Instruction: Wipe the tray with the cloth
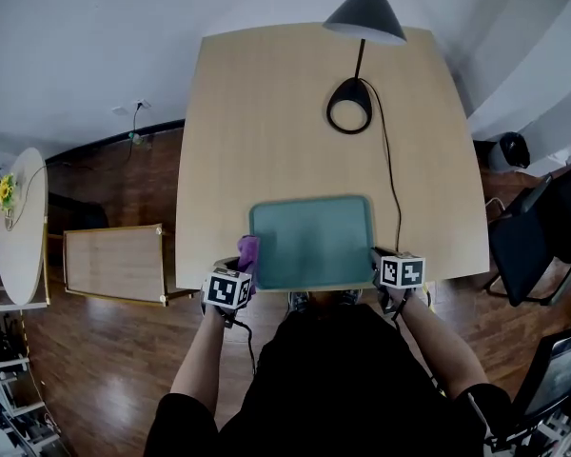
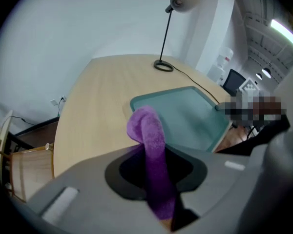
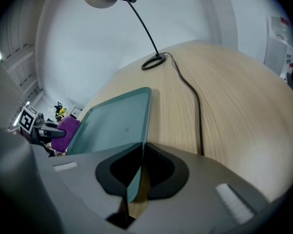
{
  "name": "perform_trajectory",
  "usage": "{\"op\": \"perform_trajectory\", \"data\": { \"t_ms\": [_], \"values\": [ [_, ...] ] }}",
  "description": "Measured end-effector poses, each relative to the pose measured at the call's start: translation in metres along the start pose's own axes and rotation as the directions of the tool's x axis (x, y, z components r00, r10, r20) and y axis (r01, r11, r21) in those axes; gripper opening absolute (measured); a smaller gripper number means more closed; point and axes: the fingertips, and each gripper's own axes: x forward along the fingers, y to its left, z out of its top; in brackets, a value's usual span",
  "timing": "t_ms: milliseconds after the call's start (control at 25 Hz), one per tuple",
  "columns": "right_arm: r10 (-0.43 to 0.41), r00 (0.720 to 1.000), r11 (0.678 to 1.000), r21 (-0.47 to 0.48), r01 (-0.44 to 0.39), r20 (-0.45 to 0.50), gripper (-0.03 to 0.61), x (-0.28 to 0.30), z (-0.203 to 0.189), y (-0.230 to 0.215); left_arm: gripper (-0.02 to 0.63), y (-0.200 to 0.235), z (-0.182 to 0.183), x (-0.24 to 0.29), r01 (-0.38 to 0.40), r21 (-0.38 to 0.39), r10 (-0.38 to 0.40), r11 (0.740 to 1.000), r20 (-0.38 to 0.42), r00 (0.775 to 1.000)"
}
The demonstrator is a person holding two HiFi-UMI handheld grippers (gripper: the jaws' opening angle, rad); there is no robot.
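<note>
Because the left gripper is closest to the person, look there first; its jaws are squeezed tight on the purple cloth, which sticks up out of them in a soft roll; the cloth is right at the near left corner of the tray, and I cannot tell if it touches the tray yet. On the other side, the right gripper has its jaws pinched on the tray's near right edge, so it holds the tray in place. The green tray lies flat on the table, very close to the near edge; the wiping looks about to begin. If the cloth is pushed hard, it could slip out of the jaws, since only a narrow bit sits between them; if the right grip lets go, the push could slide the tray off the table. Farther back, the cord runs just beside the tray to the lamp; a big swipe could snag it and tug the lamp.
</note>
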Motion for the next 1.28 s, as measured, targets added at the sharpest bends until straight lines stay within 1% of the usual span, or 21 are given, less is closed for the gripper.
{"op": "perform_trajectory", "data": {
  "t_ms": [80, 200, 280, 360, 400, 520, 560, 640, 720, 880, 1000, 1120, 1200, 1280],
  "values": [
    [-0.008, 1.0, 1.0, 0.004, 0.008, 0.002, 0.025, 0.0, 0.0, 0.001, 0.11, -0.008, -0.007, 0.01, 0.026, -0.001, -0.026, 1.0, -0.039, 0.999],
    [-0.014, 1.0, 1.0, 0.005, 0.014, 0.005, 0.025, 0.001, 0.0, 0.003, 0.112, -0.031, -0.016, 0.036, 0.098, -0.032, -0.101, 0.995, -0.084, 0.991],
    [-0.016, 1.0, 1.0, 0.007, 0.015, 0.005, 0.025, 0.001, 0.001, 0.004, 0.11, -0.04, -0.016, 0.047, 0.094, -0.057, -0.1, 0.994, -0.105, 0.989],
    [-0.016, 1.0, 1.0, 0.013, 0.016, 0.009, 0.023, 0.001, 0.0, 0.006, 0.11, -0.043, -0.012, 0.049, 0.076, -0.06, -0.082, 0.995, -0.11, 0.991],
    [-0.016, 1.0, 1.0, 0.015, 0.016, 0.012, 0.023, 0.001, 0.0, 0.006, 0.11, -0.046, -0.01, 0.05, 0.084, -0.063, -0.09, 0.994, -0.106, 0.99],
    [-0.008, 1.0, 1.0, 0.017, 0.008, 0.022, 0.023, 0.0, 0.002, 0.006, 0.11, -0.067, -0.001, 0.053, 0.153, -0.098, -0.161, 0.983, -0.083, 0.983],
    [-0.006, 1.0, 1.0, 0.015, 0.006, 0.027, 0.023, 0.0, 0.004, 0.005, 0.111, -0.079, 0.002, 0.055, 0.178, -0.097, -0.186, 0.979, -0.081, 0.979],
    [-0.004, 0.999, 1.0, 0.013, 0.003, 0.035, 0.023, -0.002, 0.007, 0.003, 0.111, -0.106, 0.005, 0.061, 0.228, -0.066, -0.234, 0.971, -0.094, 0.968],
    [-0.001, 0.999, 1.0, 0.016, 0.0, 0.035, 0.023, -0.003, 0.005, 0.005, 0.112, -0.133, 0.005, 0.065, 0.276, -0.02, -0.276, 0.961, -0.119, 0.954],
    [0.013, 0.999, 1.0, 0.027, -0.013, 0.031, 0.023, -0.003, 0.007, 0.002, 0.112, -0.184, 0.018, 0.08, 0.348, 0.071, -0.332, 0.935, -0.17, 0.928],
    [0.018, 0.999, 0.999, 0.031, -0.019, 0.035, 0.023, -0.005, 0.008, 0.007, 0.112, -0.221, 0.027, 0.087, 0.414, 0.139, -0.38, 0.9, -0.216, 0.899],
    [0.029, 0.999, 0.999, 0.034, -0.03, 0.041, 0.023, -0.005, 0.006, 0.014, 0.112, -0.254, 0.03, 0.093, 0.472, 0.228, -0.412, 0.852, -0.265, 0.872],
    [0.037, 0.998, 0.999, 0.039, -0.039, 0.044, 0.023, -0.004, 0.005, 0.018, 0.112, -0.268, 0.031, 0.095, 0.497, 0.269, -0.421, 0.825, -0.294, 0.858],
    [0.044, 0.998, 0.998, 0.047, -0.046, 0.048, 0.023, -0.003, 0.005, 0.021, 0.112, -0.275, 0.032, 0.097, 0.506, 0.298, -0.417, 0.81, -0.314, 0.853]
  ]
}}
